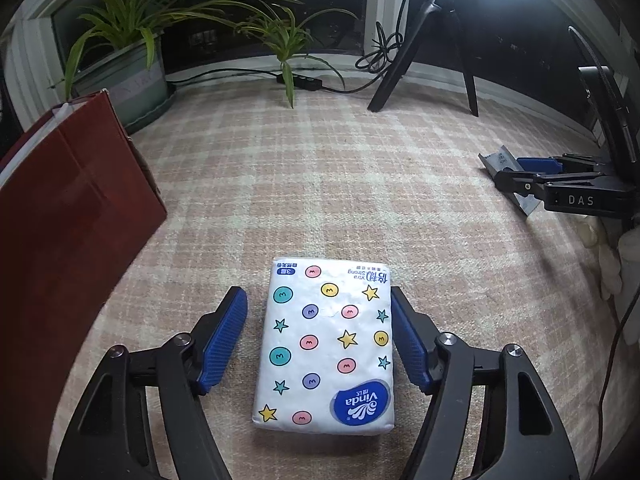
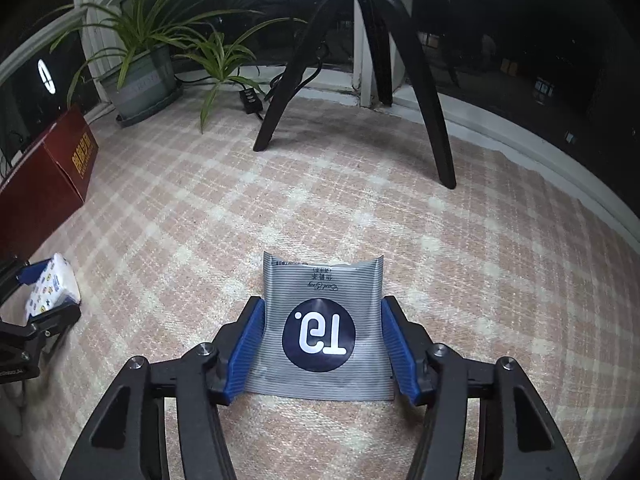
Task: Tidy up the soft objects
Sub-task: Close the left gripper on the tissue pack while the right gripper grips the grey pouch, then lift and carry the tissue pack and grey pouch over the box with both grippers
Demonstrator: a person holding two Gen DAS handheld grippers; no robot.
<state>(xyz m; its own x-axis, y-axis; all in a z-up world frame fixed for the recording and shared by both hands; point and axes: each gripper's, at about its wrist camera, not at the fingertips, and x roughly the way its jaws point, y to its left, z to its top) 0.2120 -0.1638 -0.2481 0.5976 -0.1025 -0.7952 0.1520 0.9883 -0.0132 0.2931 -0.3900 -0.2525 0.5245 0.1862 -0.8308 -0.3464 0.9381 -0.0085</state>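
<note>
A white tissue pack (image 1: 326,346) printed with coloured dots, stars and a blue logo lies flat on the checked cloth, long side running near to far. Well off to its right, a grey striped pouch (image 2: 322,326) with a dark round emblem lies flat, its far edge curled upward.

1. Tissue pack (image 1: 326,346) lies flat on the cloth-covered worktop (image 1: 320,184), between the fingers of the left claw (image 1: 320,340); right pad touching, left pad apart.
2. Flat sachet (image 2: 322,324) lies between the right claw (image 2: 322,346) pads, both touching its edges.
3. Box (image 1: 60,240) stands left; potted plant (image 1: 128,60) behind it; tripod (image 2: 360,60) at rear.
</note>
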